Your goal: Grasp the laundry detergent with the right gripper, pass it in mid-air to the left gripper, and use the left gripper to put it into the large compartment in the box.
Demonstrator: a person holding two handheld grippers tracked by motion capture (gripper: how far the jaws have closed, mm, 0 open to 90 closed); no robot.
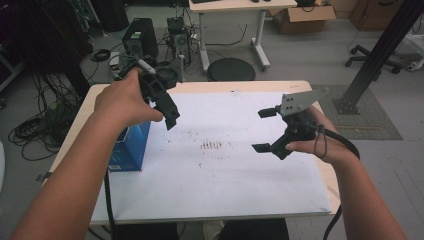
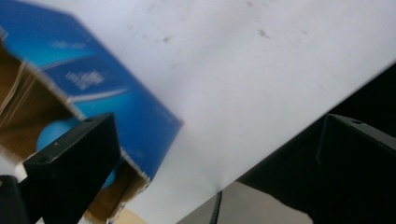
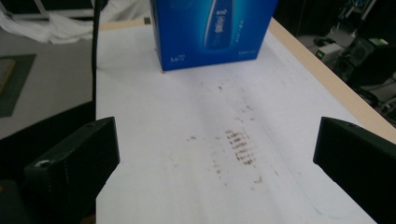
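Right gripper (image 1: 264, 130) at three o'clock hangs above the table (image 1: 225, 200), jaws wide, empty. Left gripper (image 1: 170, 117) at ten o'clock, jaws spread, holds nothing. Under its forearm the blue box (image 1: 131, 145) at nine o'clock stands half hidden; its open top shows blurred.

A blue cardboard box (image 1: 131, 147) stands on the white-topped surface (image 1: 225, 190) near its left edge, the left tool (image 1: 170, 117) above it, the right tool (image 1: 264, 130) well apart to the right.
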